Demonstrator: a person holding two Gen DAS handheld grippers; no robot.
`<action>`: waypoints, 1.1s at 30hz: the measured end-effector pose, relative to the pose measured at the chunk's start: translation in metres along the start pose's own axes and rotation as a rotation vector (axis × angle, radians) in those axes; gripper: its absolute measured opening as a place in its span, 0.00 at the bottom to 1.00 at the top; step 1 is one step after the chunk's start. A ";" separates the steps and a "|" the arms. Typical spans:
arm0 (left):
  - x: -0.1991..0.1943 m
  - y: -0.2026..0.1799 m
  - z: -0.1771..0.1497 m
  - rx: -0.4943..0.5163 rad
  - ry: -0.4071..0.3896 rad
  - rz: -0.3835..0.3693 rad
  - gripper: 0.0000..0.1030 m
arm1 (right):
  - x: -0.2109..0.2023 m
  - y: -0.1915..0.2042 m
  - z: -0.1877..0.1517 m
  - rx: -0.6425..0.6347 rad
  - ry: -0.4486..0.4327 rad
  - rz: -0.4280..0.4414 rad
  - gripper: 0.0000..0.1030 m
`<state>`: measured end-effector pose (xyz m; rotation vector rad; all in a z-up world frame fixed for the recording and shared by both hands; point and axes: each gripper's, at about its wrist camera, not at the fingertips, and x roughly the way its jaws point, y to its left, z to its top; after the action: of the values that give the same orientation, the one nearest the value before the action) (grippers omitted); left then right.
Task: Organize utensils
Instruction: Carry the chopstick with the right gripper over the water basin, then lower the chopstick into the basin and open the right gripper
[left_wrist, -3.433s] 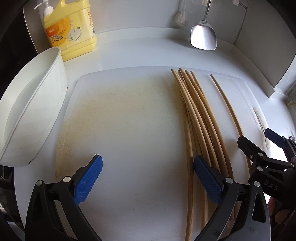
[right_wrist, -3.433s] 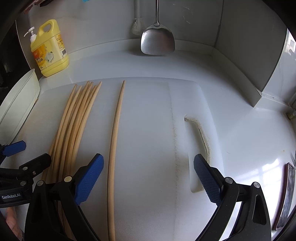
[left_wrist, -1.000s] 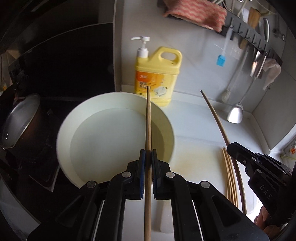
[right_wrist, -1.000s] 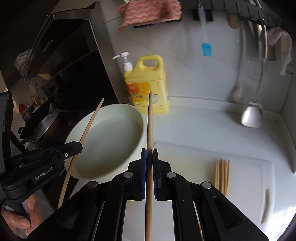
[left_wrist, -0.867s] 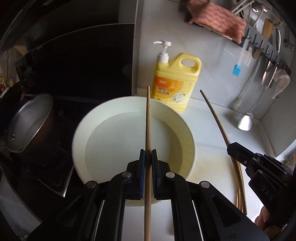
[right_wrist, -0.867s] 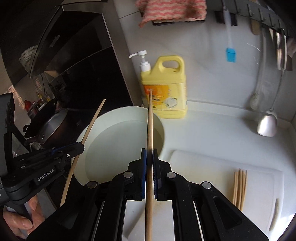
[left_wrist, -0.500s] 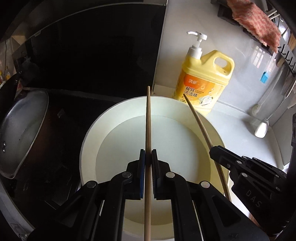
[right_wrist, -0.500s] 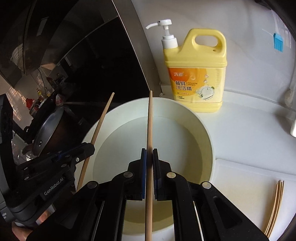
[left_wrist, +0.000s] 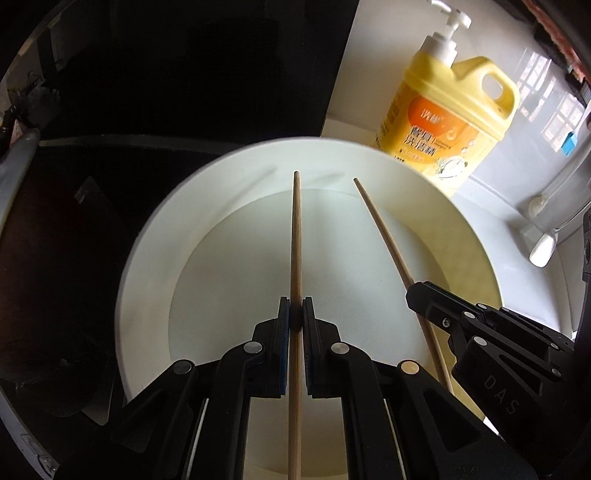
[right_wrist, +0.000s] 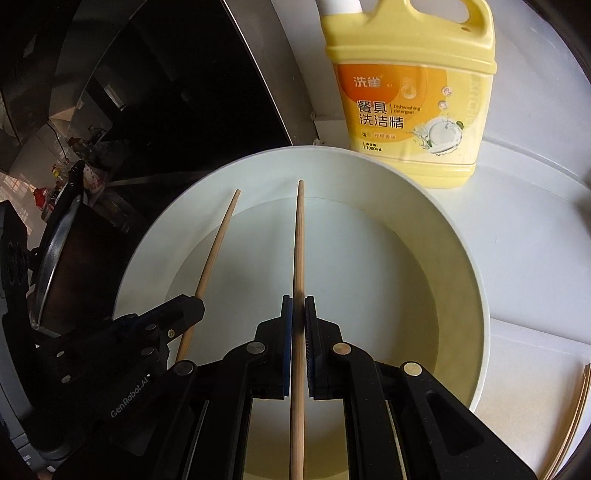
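Poised above the white basin (left_wrist: 147, 258): left gripper (left_wrist: 295, 314) and right gripper (right_wrist: 298, 312), each clenched on one wooden chopstick (left_wrist: 295, 240), tips angled down into it, side by side.

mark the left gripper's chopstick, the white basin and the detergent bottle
left gripper's chopstick (left_wrist: 296, 240), left wrist view, mid shaft above the pads
white basin (left_wrist: 147, 258), left wrist view, left inner wall
detergent bottle (right_wrist: 406, 107), right wrist view, front label
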<state>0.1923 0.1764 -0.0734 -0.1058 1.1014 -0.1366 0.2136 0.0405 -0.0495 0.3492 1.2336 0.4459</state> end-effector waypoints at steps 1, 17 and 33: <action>0.003 0.000 0.000 0.000 0.008 0.003 0.07 | 0.002 0.000 0.000 0.002 0.007 -0.004 0.06; 0.026 0.004 0.002 -0.019 0.072 0.003 0.07 | 0.016 -0.007 -0.002 0.025 0.066 -0.033 0.06; 0.028 0.010 -0.005 -0.024 0.106 0.023 0.08 | 0.024 -0.010 -0.006 0.029 0.086 -0.054 0.06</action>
<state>0.2004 0.1813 -0.1017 -0.1082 1.2094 -0.1091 0.2156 0.0446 -0.0761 0.3233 1.3312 0.4002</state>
